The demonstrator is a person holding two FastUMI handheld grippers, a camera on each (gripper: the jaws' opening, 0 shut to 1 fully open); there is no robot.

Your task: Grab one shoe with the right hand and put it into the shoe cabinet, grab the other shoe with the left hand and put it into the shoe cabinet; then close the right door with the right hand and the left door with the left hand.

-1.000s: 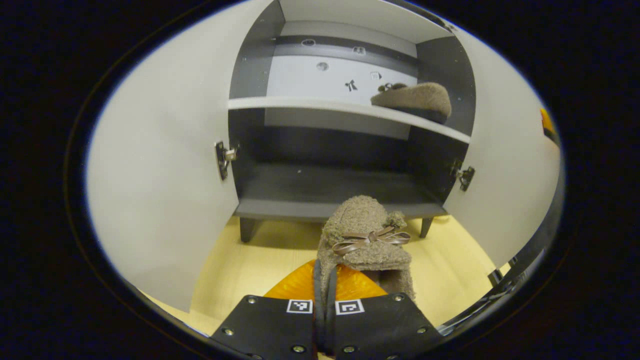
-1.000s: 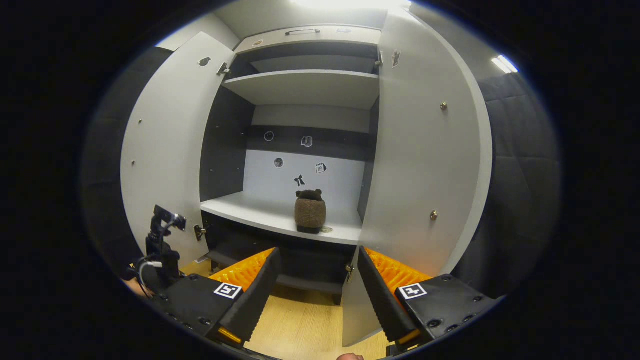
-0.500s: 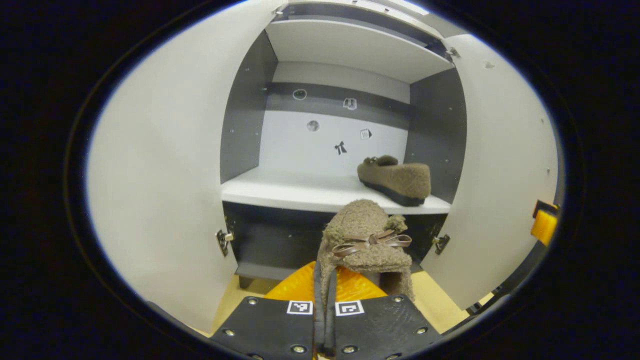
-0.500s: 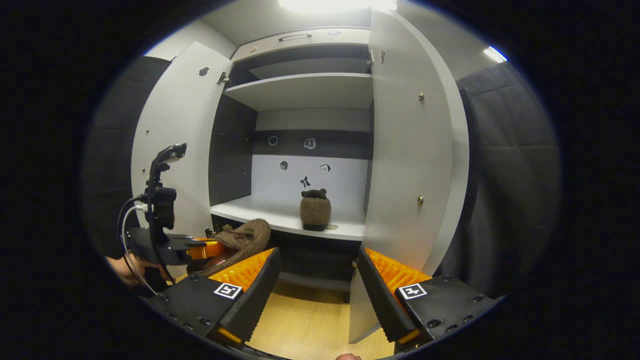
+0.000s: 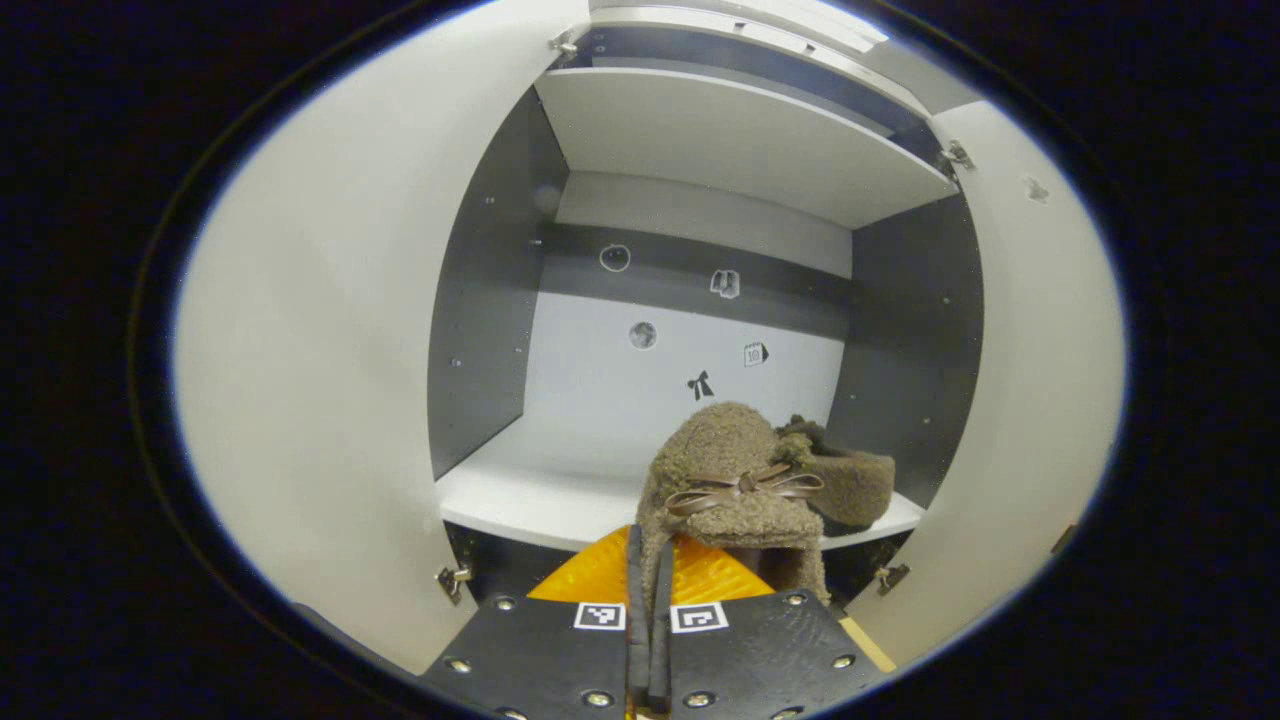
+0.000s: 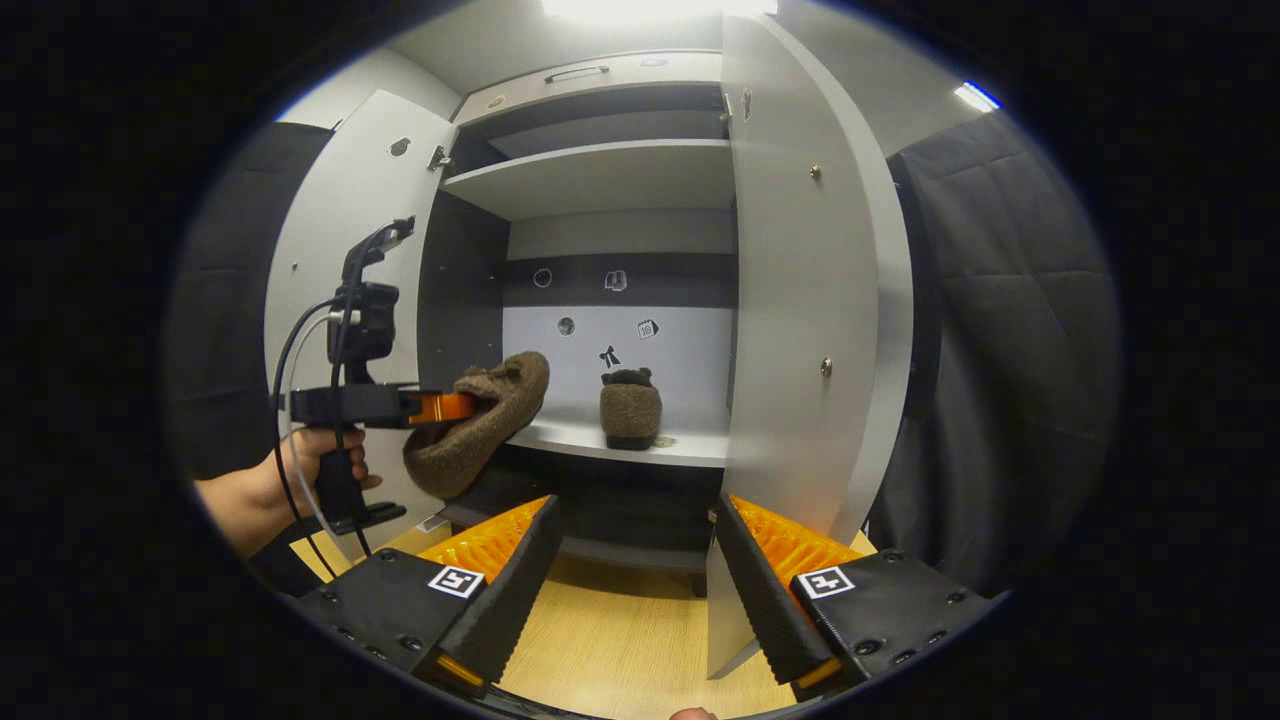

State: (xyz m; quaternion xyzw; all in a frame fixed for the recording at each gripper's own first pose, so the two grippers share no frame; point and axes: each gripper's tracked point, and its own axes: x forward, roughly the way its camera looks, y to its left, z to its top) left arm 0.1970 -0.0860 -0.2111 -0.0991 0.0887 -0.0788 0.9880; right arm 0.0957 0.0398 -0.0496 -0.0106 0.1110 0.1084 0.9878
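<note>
1. Left gripper view: the left gripper [image 5: 648, 640] has its jaws pressed nearly together on the heel edge of the second shoe [image 5: 735, 480], a fuzzy brown slipper with a bow, which stands out ahead of the fingertips.
2. Beyond that shoe's toe lies the middle shelf [image 5: 530, 495] of the shoe cabinet [image 5: 480, 330], and the first shoe [image 5: 850, 485] rests on it, ahead and to the right of the jaws.
3. Right gripper view: the right gripper [image 6: 632, 590] hangs with its jaws wide apart and nothing between them; the right door [image 6: 800, 300] stands open just ahead of its right finger, and the left door [image 6: 340, 260] is open farther left.
4. The step in hand looks like the left-hand placement: the shoe is at shelf height but not yet set down.
5. Next, the left gripper should push forward over the shelf's bare left part, lower the sole flat, clear of the first shoe, then part its jaws.
</note>
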